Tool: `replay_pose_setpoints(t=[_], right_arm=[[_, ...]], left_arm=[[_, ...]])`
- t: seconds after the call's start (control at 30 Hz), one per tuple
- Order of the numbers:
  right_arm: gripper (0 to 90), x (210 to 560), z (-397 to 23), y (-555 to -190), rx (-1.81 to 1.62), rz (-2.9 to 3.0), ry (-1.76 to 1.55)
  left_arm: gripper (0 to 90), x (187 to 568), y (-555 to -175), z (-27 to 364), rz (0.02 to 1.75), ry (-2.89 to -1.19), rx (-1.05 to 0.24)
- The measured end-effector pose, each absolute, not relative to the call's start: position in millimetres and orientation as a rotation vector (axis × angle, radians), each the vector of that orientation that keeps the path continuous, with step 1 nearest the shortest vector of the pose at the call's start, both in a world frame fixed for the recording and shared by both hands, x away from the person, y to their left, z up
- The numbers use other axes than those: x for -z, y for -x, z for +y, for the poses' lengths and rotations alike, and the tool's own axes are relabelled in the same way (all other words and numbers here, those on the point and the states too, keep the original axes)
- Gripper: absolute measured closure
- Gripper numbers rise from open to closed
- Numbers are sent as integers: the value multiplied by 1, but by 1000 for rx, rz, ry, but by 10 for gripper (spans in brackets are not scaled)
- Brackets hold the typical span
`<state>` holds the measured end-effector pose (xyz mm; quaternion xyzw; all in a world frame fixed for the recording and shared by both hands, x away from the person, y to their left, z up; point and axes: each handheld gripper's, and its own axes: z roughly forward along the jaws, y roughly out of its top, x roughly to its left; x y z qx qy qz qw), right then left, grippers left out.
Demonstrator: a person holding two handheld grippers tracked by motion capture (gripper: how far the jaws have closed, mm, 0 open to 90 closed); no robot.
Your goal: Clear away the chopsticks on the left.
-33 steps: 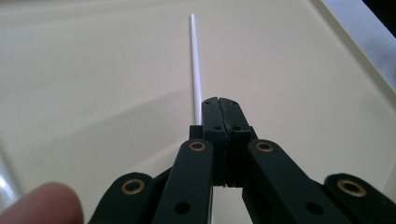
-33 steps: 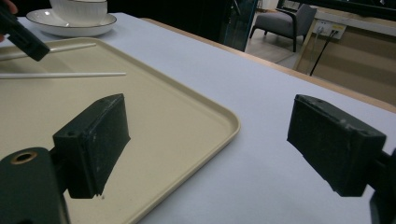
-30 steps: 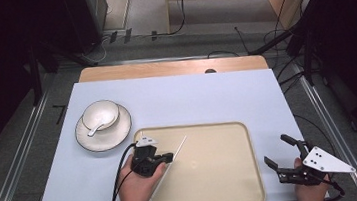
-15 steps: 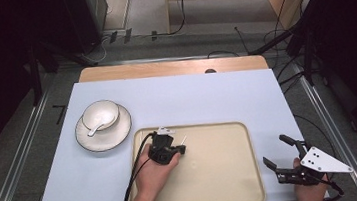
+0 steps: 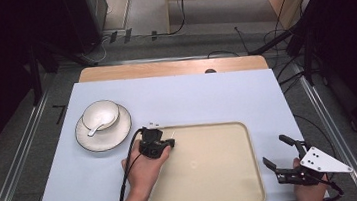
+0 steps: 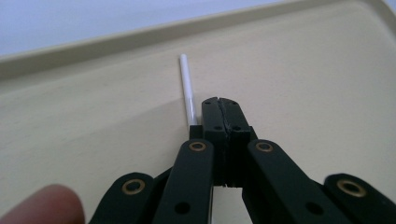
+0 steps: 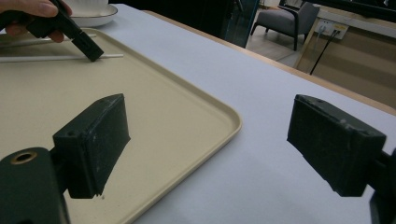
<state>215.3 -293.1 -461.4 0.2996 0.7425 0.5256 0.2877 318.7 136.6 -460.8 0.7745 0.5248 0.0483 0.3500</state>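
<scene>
Even overhead light is falling on the pale sheet (image 5: 176,100) in the high view, while the room along the left and right edges is sinking into near black. The tray (image 5: 225,186) is showing soft, faint shadows and no glare. In the left gripper view a fingertip at the lower left is blurring out of focus. In the right gripper view the near black jaws are looking soft, and the upper right background is staying dim.

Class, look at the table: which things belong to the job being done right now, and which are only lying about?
In the job:
- left hand-held gripper, jaws shut, low over the tray
- white stick, lying on the tray beside those jaws
- beige tray

Lying about:
- plate
- bowl on the plate
- spoon in the bowl
- right hand-held gripper, open, off the tray
</scene>
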Motion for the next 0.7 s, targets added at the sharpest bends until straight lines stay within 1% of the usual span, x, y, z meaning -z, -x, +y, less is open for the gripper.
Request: replay_pose_setpoints(t=[0.3,0.7], right_arm=[[130,461,-293,-215,-1404,1985,-801],[130,462,-293,-216,-1407,1984,-800]], left_arm=[[900,460,-319,164,1418,-1949,-171],[900,459,-319,187,1457,-1901,-208]])
